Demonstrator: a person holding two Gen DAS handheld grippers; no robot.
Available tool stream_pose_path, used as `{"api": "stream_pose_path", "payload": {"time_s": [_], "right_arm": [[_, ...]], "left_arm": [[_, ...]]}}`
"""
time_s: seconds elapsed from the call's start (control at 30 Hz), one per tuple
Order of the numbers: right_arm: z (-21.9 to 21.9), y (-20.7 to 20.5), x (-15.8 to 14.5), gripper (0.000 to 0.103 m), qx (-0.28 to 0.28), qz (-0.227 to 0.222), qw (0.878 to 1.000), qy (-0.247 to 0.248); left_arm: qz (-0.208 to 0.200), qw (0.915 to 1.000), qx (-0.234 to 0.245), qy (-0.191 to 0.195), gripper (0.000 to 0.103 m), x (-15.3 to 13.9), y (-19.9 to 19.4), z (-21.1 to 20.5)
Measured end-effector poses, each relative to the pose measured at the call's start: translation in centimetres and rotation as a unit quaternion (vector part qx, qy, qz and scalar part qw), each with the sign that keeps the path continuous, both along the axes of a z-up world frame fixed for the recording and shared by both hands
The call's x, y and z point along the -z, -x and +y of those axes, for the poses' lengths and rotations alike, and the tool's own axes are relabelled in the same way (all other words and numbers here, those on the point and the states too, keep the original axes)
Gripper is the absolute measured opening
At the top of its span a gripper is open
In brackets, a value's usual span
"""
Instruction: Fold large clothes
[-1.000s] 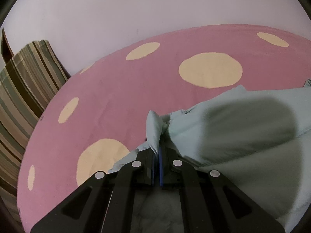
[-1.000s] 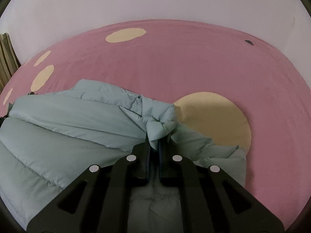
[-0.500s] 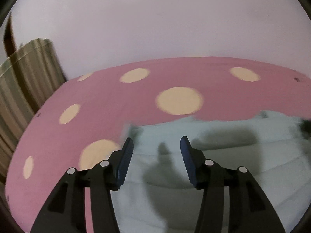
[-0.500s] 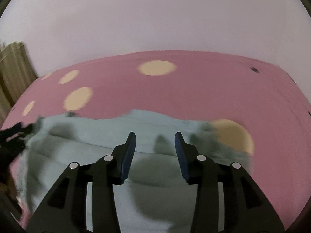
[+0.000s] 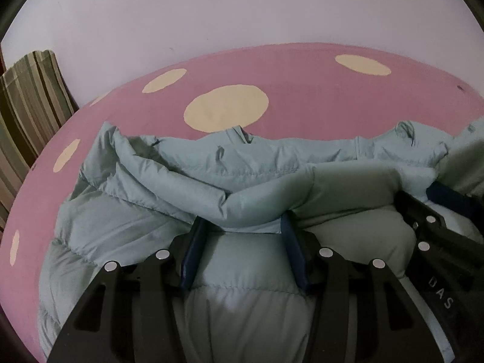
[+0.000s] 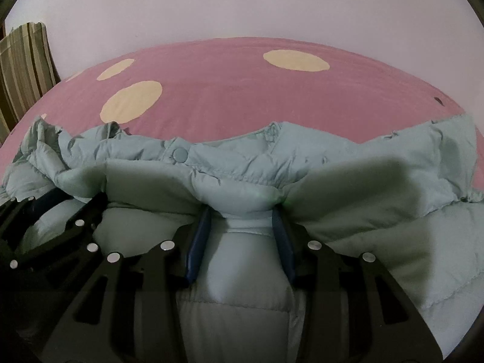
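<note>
Straight ahead of both tongs, your pale-blue puffer jacket (image 5: 187, 181) runs crosswise on the pink spotted bedsheet (image 5: 302, 90). Left gripper (image 5: 242, 230) and right gripper (image 6: 242, 214) stand half spread, each seemingly straddling a puffy fold, though pad contact is unclear.

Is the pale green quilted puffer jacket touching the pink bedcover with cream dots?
Touching. In the left wrist view the pale green quilted puffer jacket lies spread directly on the pink bedcover with cream dots; no gap shows at its edges.
</note>
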State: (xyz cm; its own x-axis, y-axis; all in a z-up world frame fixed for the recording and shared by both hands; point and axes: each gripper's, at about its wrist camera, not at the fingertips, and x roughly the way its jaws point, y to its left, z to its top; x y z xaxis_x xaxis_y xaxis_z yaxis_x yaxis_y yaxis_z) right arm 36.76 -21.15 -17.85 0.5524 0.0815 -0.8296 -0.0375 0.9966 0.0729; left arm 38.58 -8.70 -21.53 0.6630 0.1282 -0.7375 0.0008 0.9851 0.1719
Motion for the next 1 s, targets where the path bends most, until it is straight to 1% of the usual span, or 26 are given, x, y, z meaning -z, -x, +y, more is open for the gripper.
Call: {"api": "stream_pose_path", "payload": {"time_s": [0.1, 0.13, 0.17, 0.2, 0.23, 0.27, 0.3, 0.33, 0.37, 0.43, 0.47, 0.53, 0.6, 0.63, 0.7, 0.8, 0.87, 0.9, 0.93, 0.97, 1.0], "right_arm": [[-0.4, 0.6, -1.4, 0.043, -0.001, -0.003, 1.000, -0.004], [-0.7, 1.2, -2.5, 0.044, 0.000, -0.008, 1.000, -0.003], [-1.2, 2.0, -3.6, 0.046, 0.003, -0.021, 1.000, 0.000], [-1.6, 2.8, -4.2, 0.051, 0.005, -0.033, 0.999, 0.007], [-2.4, 3.8, -5.3, 0.052, 0.014, -0.051, 0.998, 0.023], [-3.1, 4.5, -5.9, 0.052, 0.022, -0.059, 0.998, 0.031], [-4.0, 5.0, -6.2, 0.052, 0.033, -0.062, 0.997, 0.034], [-5.1, 5.6, -6.3, 0.052, 0.050, -0.058, 0.996, 0.037], [-5.9, 5.9, -6.0, 0.052, 0.062, -0.051, 0.996, 0.039], [-7.5, 6.3, -4.7, 0.052, 0.085, -0.029, 0.995, 0.044], [-8.1, 6.4, -3.8, 0.052, 0.091, -0.020, 0.995, 0.041], [-8.3, 6.4, -2.0, 0.052, 0.087, -0.012, 0.995, 0.040], [-8.0, 6.5, -0.6, 0.053, 0.083, -0.013, 0.995, 0.049], [-8.1, 6.5, -0.7, 0.053, 0.083, -0.011, 0.995, 0.048], [-8.2, 6.1, -0.8, 0.053, 0.083, -0.004, 0.996, 0.039], [-8.4, 6.3, -2.0, 0.054, 0.079, -0.009, 0.996, 0.031], [-8.8, 7.2, -3.4, 0.061, 0.079, -0.014, 0.997, 0.021], [-9.2, 8.3, -4.4, 0.072, 0.081, -0.022, 0.996, 0.013], [-9.3, 8.9, -5.0, 0.077, 0.085, -0.028, 0.996, 0.012], [-9.5, 9.8, -5.5, 0.079, 0.088, -0.035, 0.995, 0.014], [-9.4, 10.1, -5.9, 0.080, 0.086, -0.036, 0.995, 0.015]], "left_arm": [[-0.002, 1.0000, 0.006, 0.008, 0.051, -1.4, 0.5, 0.3], [-0.002, 0.9999, 0.007, 0.011, 0.051, -2.2, 1.2, 0.6], [-0.009, 0.9998, 0.010, 0.016, 0.051, -3.0, 2.2, 0.8], [-0.018, 0.9996, 0.011, 0.017, 0.051, -3.5, 3.0, 1.0], [-0.034, 0.9993, 0.010, 0.014, 0.051, -4.2, 4.0, 1.5], [-0.048, 0.9988, 0.005, 0.007, 0.052, -4.5, 4.8, 2.1], [-0.053, 0.9986, 0.001, 0.005, 0.053, -4.5, 5.2, 2.5], [-0.050, 0.9987, -0.004, 0.008, 0.053, -4.3, 5.3, 3.2], [-0.038, 0.9992, -0.008, 0.011, 0.053, -3.6, 5.2, 3.6], [-0.020, 0.9995, -0.016, 0.018, 0.055, -2.4, 4.7, 4.2], [-0.019, 0.9995, -0.018, 0.018, 0.055, -1.9, 4.5, 4.2], [-0.021, 0.9997, -0.010, 0.008, 0.055, -1.0, 4.2, 3.7], [-0.012, 0.9996, -0.010, 0.023, 0.055, -0.1, 3.6, 3.9], [-0.011, 0.9995, -0.013, 0.028, 0.055, 0.0, 3.5, 4.1], [-0.006, 0.9995, -0.013, 0.028, 0.055, -0.2, 3.3, 4.1], [-0.007, 0.9992, -0.009, 0.038, 0.055, -1.6, 4.0, 4.7], [-0.007, 0.9986, -0.015, 0.050, 0.063, -3.0, 5.5, 5.9], [-0.009, 0.9982, -0.021, 0.055, 0.070, -3.4, 6.1, 6.5], [-0.016, 0.9975, -0.028, 0.063, 0.072, -3.9, 7.1, 7.4], [-0.025, 0.9962, -0.040, 0.074, 0.073, -4.5, 8.3, 8.7], [-0.028, 0.9953, -0.048, 0.079, 0.076, -4.7, 9.1, 9.6]]}}
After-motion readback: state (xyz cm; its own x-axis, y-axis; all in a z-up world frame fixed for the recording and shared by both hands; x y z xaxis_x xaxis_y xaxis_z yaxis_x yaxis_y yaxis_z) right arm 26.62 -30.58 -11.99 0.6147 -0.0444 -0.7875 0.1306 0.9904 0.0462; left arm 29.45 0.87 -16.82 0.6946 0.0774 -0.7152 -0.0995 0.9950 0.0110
